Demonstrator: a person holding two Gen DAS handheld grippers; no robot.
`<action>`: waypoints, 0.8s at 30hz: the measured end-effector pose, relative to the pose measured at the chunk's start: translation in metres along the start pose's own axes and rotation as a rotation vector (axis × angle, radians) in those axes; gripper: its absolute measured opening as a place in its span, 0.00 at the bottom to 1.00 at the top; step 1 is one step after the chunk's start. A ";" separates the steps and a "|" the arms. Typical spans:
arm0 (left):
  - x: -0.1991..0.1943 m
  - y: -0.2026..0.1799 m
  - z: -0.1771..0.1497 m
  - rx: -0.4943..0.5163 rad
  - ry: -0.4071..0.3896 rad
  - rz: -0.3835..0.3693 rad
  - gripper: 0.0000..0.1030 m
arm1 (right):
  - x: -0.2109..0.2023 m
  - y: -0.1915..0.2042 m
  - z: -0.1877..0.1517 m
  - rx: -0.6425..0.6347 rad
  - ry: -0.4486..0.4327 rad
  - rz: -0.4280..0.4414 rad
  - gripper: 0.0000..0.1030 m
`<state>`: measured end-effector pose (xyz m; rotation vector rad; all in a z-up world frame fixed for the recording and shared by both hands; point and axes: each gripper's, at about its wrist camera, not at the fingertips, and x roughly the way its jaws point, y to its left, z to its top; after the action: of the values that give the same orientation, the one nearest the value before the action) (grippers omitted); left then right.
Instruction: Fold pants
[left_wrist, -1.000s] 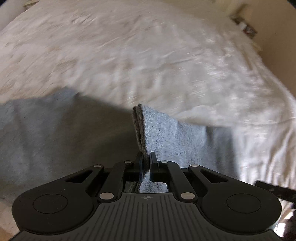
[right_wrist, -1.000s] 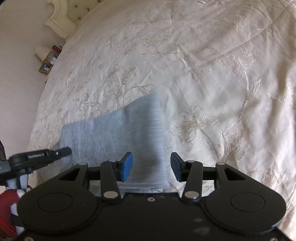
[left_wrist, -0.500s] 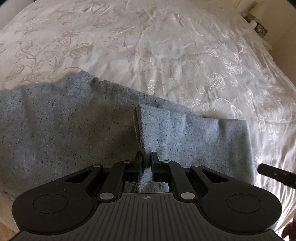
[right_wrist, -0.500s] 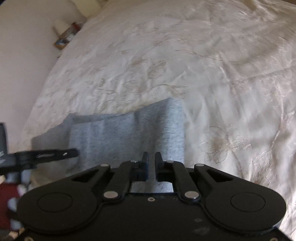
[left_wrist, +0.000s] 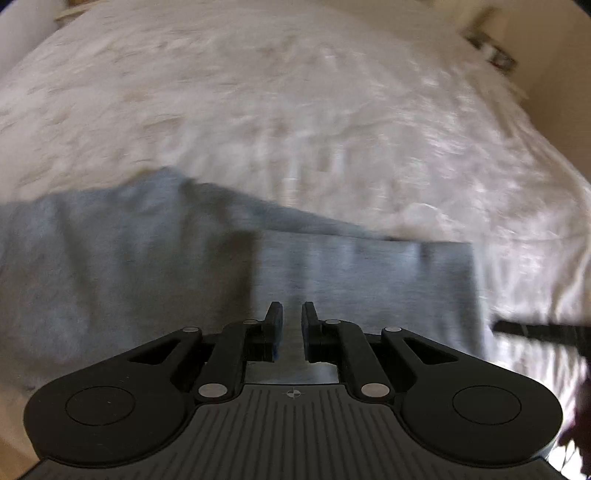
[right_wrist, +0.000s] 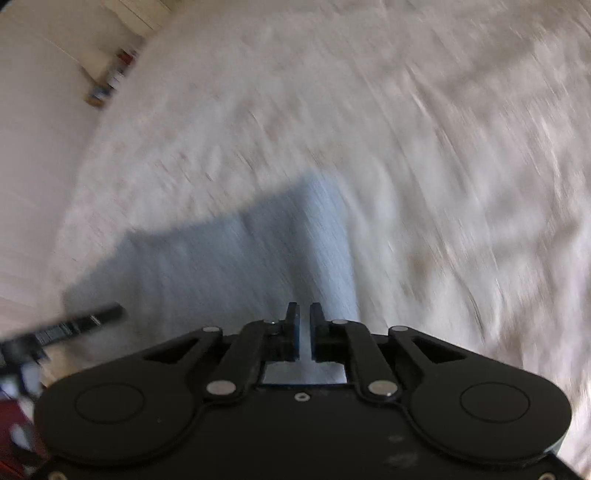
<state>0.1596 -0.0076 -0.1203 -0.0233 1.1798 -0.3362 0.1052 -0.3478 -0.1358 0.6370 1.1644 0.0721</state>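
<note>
Half a second ago the left tongs (left_wrist: 292, 316) were pinched on a raised fold of the pants (left_wrist: 147, 266); now their fingers stand a little apart with a narrow gap, and the fold that stood up between them lies flat, so I judge the cloth is released. The right tongs (right_wrist: 304, 319) were nearly pressed together before and now show a small gap too; grey cloth is visible through this gap, but both views are blurred, so I cannot tell if the right tongs pinch the pants (right_wrist: 229, 266) or only hover over them. The pants lie on the bed (left_wrist: 295, 110) directly ahead of and under both tongs: in the left view they spread to the left and to the right of the fingers, with one layer lying over another just ahead; in the right view they reach ahead and to the left, while bare bed is to the right. The cloth looks like soft grey knit, light and limp, not slippery and not fragile; it will sag and drag if it is lifted by one point. I think the best hold is on an edge or a corner, taking all layers together, one tong at each end of the same edge, so that the next fold comes down even.
</note>
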 end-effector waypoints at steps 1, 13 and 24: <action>0.005 -0.006 0.000 0.012 0.014 -0.016 0.16 | 0.002 0.001 0.008 -0.003 -0.003 0.014 0.11; 0.049 -0.023 -0.040 0.049 0.212 -0.046 0.17 | 0.056 -0.001 0.060 -0.037 0.040 -0.086 0.16; 0.046 -0.015 -0.020 0.073 0.168 -0.039 0.17 | -0.021 0.023 -0.073 -0.189 -0.020 -0.125 0.60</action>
<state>0.1536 -0.0311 -0.1665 0.0459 1.3339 -0.4218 0.0390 -0.3050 -0.1246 0.3961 1.1599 0.0683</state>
